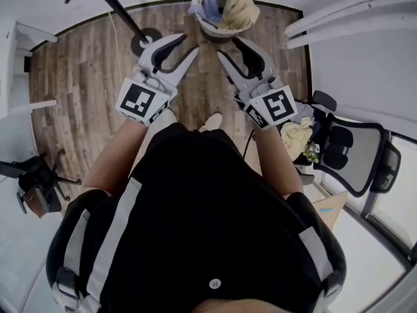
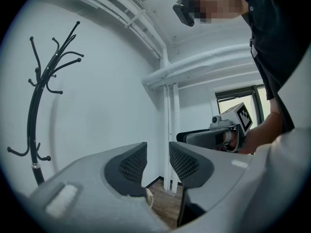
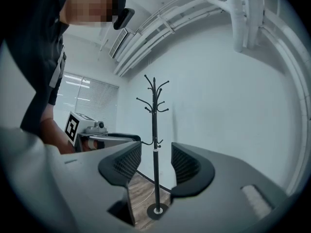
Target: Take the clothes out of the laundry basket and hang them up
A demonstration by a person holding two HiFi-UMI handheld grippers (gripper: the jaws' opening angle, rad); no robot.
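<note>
Zero items hung so far, as far as I can see. The laundry basket (image 1: 212,30) sits on the wood floor (image 1: 85,90) at the far end of the room, close to the far wall. It's heaped with clothes (image 1: 231,15): a cream garment (image 1: 242,4) on the right and a lavender-blue piece (image 1: 203,5) on the left, both piled over the rim. The coat stand (image 3: 154,130) is just left of the basket, base on the floor. Every hook I can make out in the two gripper views is bare.

Left tool (image 1: 189,45): released, jaws apart, nothing between the pads, only wall and floor beyond.
Right tool (image 1: 226,47): same, jaws apart and empty. The stand's pole lines up in the gap but is well beyond it, not touched.
Both are held level, side by side, tips angled toward each other and aimed at the basket. They're near it but short of the clothes.

My read: very start of the task, on approach to the first pick. Left to do:
- grab a garment and lift it clear
- carry it left to the stand and hook it
- repeat for the rest of the pile

Can't tell how many pieces are in there, at least two.

An office chair (image 1: 355,150) on the right has some cream cloth (image 1: 294,135) beside its seat. Can't tell if that belongs to the job.
</note>
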